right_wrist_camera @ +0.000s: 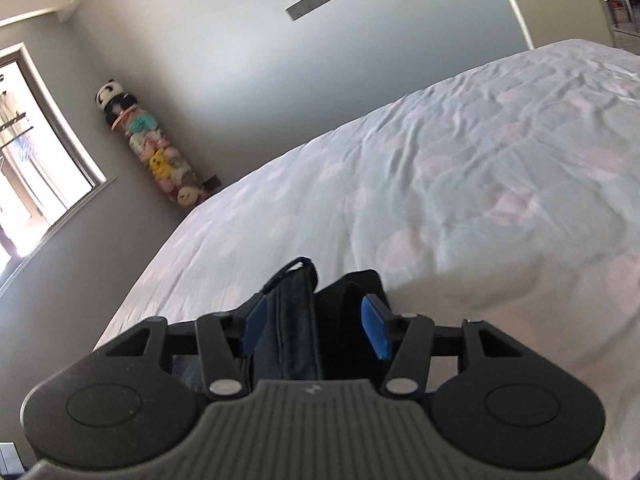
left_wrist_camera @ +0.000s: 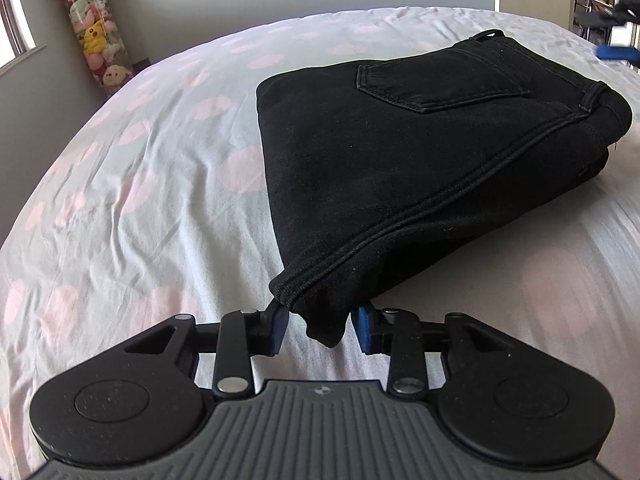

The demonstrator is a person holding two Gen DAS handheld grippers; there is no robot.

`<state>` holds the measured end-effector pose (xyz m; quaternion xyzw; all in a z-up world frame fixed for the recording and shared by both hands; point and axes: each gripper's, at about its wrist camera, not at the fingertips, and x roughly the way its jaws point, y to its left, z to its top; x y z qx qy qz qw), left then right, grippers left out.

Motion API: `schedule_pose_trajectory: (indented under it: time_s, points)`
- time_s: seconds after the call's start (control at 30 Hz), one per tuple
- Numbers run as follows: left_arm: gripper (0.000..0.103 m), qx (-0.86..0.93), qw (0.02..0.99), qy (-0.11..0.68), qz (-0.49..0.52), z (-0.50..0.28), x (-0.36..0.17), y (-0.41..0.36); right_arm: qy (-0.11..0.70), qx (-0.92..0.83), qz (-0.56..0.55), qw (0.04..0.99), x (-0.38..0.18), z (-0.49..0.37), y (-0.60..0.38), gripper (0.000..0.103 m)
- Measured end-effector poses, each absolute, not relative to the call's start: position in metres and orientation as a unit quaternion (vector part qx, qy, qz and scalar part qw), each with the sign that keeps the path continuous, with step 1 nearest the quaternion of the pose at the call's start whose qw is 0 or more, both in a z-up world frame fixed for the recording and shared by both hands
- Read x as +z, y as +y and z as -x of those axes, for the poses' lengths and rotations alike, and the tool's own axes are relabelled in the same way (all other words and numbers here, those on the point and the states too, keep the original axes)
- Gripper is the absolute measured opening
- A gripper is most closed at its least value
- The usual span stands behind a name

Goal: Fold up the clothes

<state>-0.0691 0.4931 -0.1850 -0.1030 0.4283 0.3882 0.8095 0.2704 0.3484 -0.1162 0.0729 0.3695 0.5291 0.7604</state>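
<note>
1. Centrally, a pair of black jeans (left_wrist_camera: 420, 152) lies folded into a thick, compact bundle on a bed, back pocket (left_wrist_camera: 442, 80) facing up and the waistband at the far right.
2. At the bundle's near corner, a hem end droops between the blue-padded fingers of the left gripper (left_wrist_camera: 320, 330). These fingers stand partly open, with a visible gap on each side of the cloth, so nothing is pinched.
3. Seen from the right wrist, the right gripper (right_wrist_camera: 316, 330) is about half open over dark folded denim (right_wrist_camera: 298, 320) with a belt loop at its far end. The left pad sits against the fabric; the right pad looks clear, so I cannot tell whether it grips.
4. Around the jeans spreads a rumpled pale bedsheet (left_wrist_camera: 140, 200) with faded pink blotches. A tall clear tube of plush toys (right_wrist_camera: 160, 156) stands in the corner by a window.
5. Judging by this, folding looks nearly finished. The next move probably calls for tucking or squaring that loose corner.
</note>
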Motion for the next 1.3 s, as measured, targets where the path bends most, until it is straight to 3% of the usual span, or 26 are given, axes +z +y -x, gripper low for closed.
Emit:
schedule_pose_trajectory:
  time_s: [0.17,0.33,0.57,0.73,0.87,1.07,1.23,1.3]
  points:
    - [0.044,0.379,0.813,0.425,0.117,0.069,-0.188,0.5,0.427,0.538,-0.015,0.727,-0.126,-0.294,0.42,0.057]
    - [0.044,0.37,0.82,0.418,0.124,0.073,-0.19,0.502,0.475,0.533,-0.056,0.698,-0.148,-0.31,0.451,0.057]
    - [0.044,0.358,0.825,0.416,0.138,0.076,-0.188,0.507,0.448,0.516,-0.017,0.73,-0.135,-0.293,0.456,0.019]
    - [0.044,0.348,0.836,0.404,0.131,0.076,-0.184,0.501,0.36,0.524,0.032,0.772,-0.083,-0.274,0.452,0.013]
    - [0.037,0.333,0.839,0.408,0.138,0.074,-0.188,0.502,0.377,0.487,0.069,0.785,-0.103,-0.285,0.458,0.009]
    - [0.03,0.325,0.834,0.413,0.167,0.076,-0.194,0.512,0.402,0.454,0.078,0.791,-0.145,-0.29,0.458,0.011]
    - [0.029,0.314,0.829,0.433,0.164,0.074,-0.197,0.513,0.405,0.45,0.093,0.79,-0.143,-0.289,0.462,0.016]
    - [0.029,0.312,0.829,0.434,0.164,0.075,-0.195,0.513,0.4,0.455,0.084,0.791,-0.136,-0.288,0.457,0.027]
